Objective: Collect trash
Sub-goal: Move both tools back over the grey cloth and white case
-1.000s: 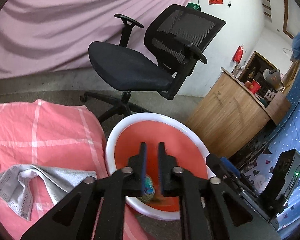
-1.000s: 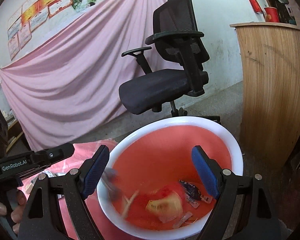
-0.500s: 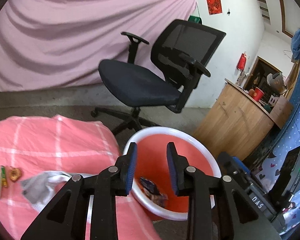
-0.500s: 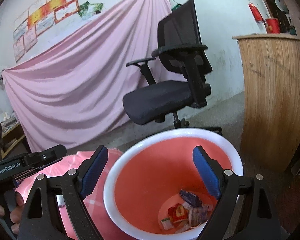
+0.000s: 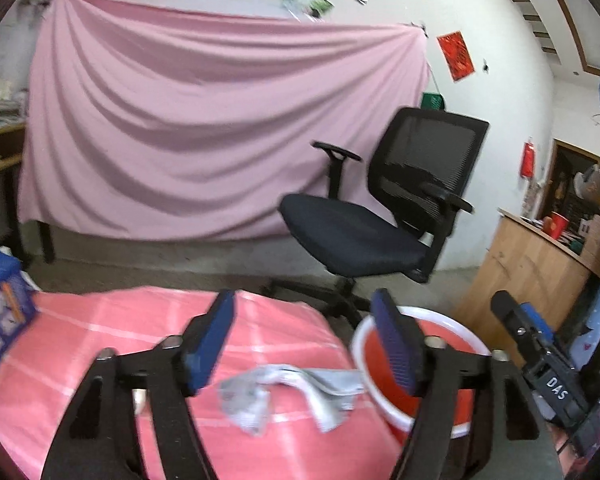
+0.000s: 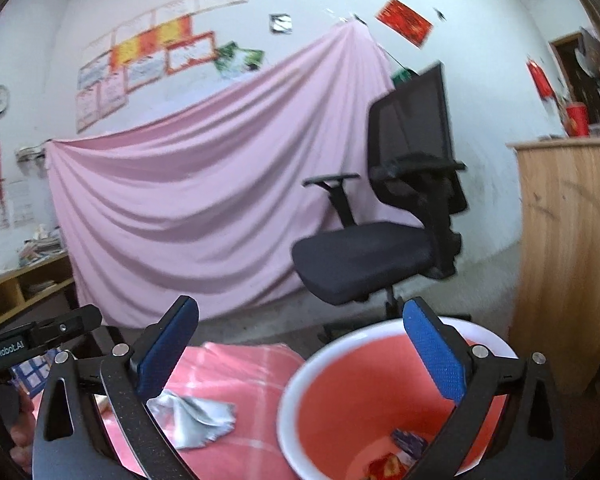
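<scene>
A red basin with a white rim (image 6: pixel 300 376) stands beside the bed and holds several wrappers (image 6: pixel 392 464). My right gripper (image 6: pixel 302 346) hovers over its near rim. Its jaws are opening wide, with nothing between the blue pads. My left gripper (image 5: pixel 302 340) is above the pink checked bedspread (image 5: pixel 100 344), left of the basin (image 5: pixel 440 314). Its jaws are opening too, and nothing is held. A crumpled grey cloth (image 5: pixel 292 390) lies on the bedspread just beyond its fingertips, and also shows in the right wrist view (image 6: pixel 196 416). A small pale item (image 5: pixel 140 396) peeks out behind the left finger.
A black office chair (image 5: pixel 360 232) stands just behind the basin, before a pink drape (image 5: pixel 180 140). A wooden counter (image 6: pixel 568 240) rises close on the right. A blue box (image 5: pixel 0 312) sits at the bed's left edge.
The left gripper was nearly shut on a colourful wrapper over the basin; it has opened, the wrapper now lies in the basin, and the gripper has swung left over the bed. Both views tilted upward.
</scene>
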Demonstrator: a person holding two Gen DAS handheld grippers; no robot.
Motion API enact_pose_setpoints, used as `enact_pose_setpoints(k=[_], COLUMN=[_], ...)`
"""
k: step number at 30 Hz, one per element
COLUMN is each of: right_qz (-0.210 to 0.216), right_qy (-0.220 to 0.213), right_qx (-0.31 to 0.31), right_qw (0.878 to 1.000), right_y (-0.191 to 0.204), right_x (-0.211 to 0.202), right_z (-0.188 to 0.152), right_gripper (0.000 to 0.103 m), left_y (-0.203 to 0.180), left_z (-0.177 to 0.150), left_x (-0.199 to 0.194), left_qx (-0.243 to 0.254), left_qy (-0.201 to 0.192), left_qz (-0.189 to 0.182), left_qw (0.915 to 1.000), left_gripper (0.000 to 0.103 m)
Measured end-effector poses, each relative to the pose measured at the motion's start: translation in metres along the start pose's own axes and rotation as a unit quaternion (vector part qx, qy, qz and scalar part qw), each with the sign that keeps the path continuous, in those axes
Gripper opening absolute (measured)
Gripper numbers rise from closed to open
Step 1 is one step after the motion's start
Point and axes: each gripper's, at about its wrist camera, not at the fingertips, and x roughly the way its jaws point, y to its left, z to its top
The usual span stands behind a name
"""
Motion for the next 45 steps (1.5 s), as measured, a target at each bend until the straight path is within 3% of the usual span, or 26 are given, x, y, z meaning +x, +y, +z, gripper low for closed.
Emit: enact_pose_setpoints(k=[2, 3, 12, 24, 36, 45], right_qz=[0.015, 0.021, 0.086, 0.123, 0.111, 0.092], right_qy=[-0.016, -0.021, -0.05, -0.043, 0.072, 0.194], right_qx=[-0.021, -0.028, -0.085, -0.143, -0.189, -0.151], right_qw=[1.0, 0.999, 0.991, 0.981, 0.973, 0.965], right_y=[0.017, 0.024, 0.082, 0.126, 0.148, 0.135], right_x=[-0.002, -0.003, -0.009, -0.007, 0.032, 0.075], right_z=[0.0, 0.0, -0.009, -0.028, -0.054, -0.067], right_gripper=[0.103, 0.103, 0.103, 0.103, 0.103, 0.103], left_y=[0.011, 0.017, 0.067, 0.114, 0.132, 0.141], left_z=[-0.001, -0.002, -0.022, -0.055, -0.069, -0.069], left_x=[-0.013, -0.02, -0.064, -0.085, -0.061, -0.015], left_qx=[-0.003, -0.004, 0.009, 0.021, 0.021, 0.02], left_qy=[-0.024, -0.04, -0.089, -0.083, -0.038, 0.077], left_qz=[0.026, 0.04, 0.123, 0.168, 0.167, 0.131], left_qw=[0.9994, 0.9984, 0.9884, 0.9821, 0.985, 0.9882], left_gripper=[0.1, 0.101, 0.101, 0.101, 0.101, 0.101])
